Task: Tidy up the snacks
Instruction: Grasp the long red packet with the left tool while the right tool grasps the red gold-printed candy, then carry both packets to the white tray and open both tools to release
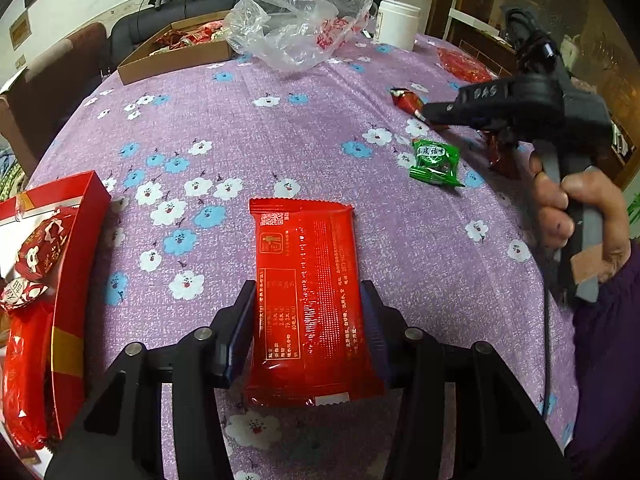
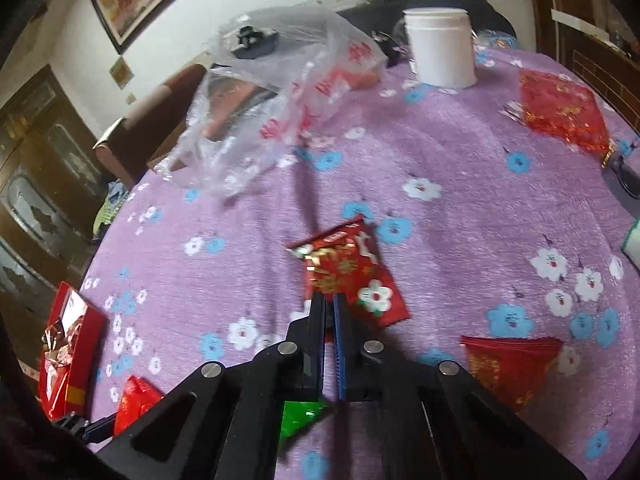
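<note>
My left gripper (image 1: 307, 304) is shut on a flat red snack packet (image 1: 306, 280), one finger on each long side, just above the purple flowered tablecloth (image 1: 240, 128). A red box (image 1: 60, 280) with several red snacks in it stands at the left. My right gripper (image 2: 329, 300) is shut on the edge of a small red flowered snack packet (image 2: 344, 272); the packet also shows in the left wrist view (image 1: 408, 102) at the tip of the right gripper (image 1: 430, 114). A green snack packet (image 1: 434, 162) lies on the cloth below the right gripper.
A cardboard tray (image 1: 176, 60) of snacks, a crumpled clear plastic bag (image 1: 300, 20) and a white tub (image 2: 440, 46) stand at the far side. A red foil bag (image 2: 560, 108) lies at the far right, another red packet (image 2: 508, 364) near the right gripper.
</note>
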### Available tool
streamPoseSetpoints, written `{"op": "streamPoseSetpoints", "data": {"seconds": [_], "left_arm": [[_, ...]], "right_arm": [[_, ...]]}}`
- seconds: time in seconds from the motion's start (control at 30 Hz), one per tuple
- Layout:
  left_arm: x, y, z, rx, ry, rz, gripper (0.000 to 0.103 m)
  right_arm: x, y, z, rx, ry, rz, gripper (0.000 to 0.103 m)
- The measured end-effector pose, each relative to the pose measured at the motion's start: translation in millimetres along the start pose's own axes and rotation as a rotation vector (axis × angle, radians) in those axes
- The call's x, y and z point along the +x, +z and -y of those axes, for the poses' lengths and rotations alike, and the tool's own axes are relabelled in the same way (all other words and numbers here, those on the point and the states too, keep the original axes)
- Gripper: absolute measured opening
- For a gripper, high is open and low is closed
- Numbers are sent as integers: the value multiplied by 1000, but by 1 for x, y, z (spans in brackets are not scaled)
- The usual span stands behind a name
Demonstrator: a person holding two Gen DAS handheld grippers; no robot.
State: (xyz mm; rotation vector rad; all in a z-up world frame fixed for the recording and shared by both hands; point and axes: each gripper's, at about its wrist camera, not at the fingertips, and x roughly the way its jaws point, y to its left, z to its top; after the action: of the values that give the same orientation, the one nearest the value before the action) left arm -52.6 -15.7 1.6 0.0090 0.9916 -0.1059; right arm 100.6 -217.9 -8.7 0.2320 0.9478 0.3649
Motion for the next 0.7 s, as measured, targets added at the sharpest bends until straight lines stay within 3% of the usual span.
{"op": "streamPoseSetpoints", "data": {"seconds": [0.07,0.2,0.27,0.33,0.4,0.53,0.57,0.6,0.63,0.67,0.7], "left_arm": [[1,1,1,1,2,-4,51],[1,1,1,9,1,-1,57],[2,1,1,14,4,3,57],[4,3,0,26,7,2,66],[9,6,3,51,8,-7,79],[12,8,3,62,8,6,80],[12,8,2,61,1,12,80],[11,7,0,63,3,20,72],[10,7,-1,63,20,34,64],[8,7,-3,57,6,44,48],[7,7,-6,47,1,46,48]], "right_arm": [[-5,3,7,38,-10,22,17],[-15,2,-6,-31,-82,104,66],[-15,3,-16,-82,-99,125,74],[-9,2,-24,-127,-119,121,77],[4,5,-25,-125,-168,99,77],[22,12,-19,-86,-166,27,75],[23,13,-20,-97,-191,27,64],[24,12,-23,-119,-233,32,48],[25,10,-27,-142,-254,36,47],[25,8,-29,-160,-265,40,45],[25,5,-31,-179,-276,47,42]]}}
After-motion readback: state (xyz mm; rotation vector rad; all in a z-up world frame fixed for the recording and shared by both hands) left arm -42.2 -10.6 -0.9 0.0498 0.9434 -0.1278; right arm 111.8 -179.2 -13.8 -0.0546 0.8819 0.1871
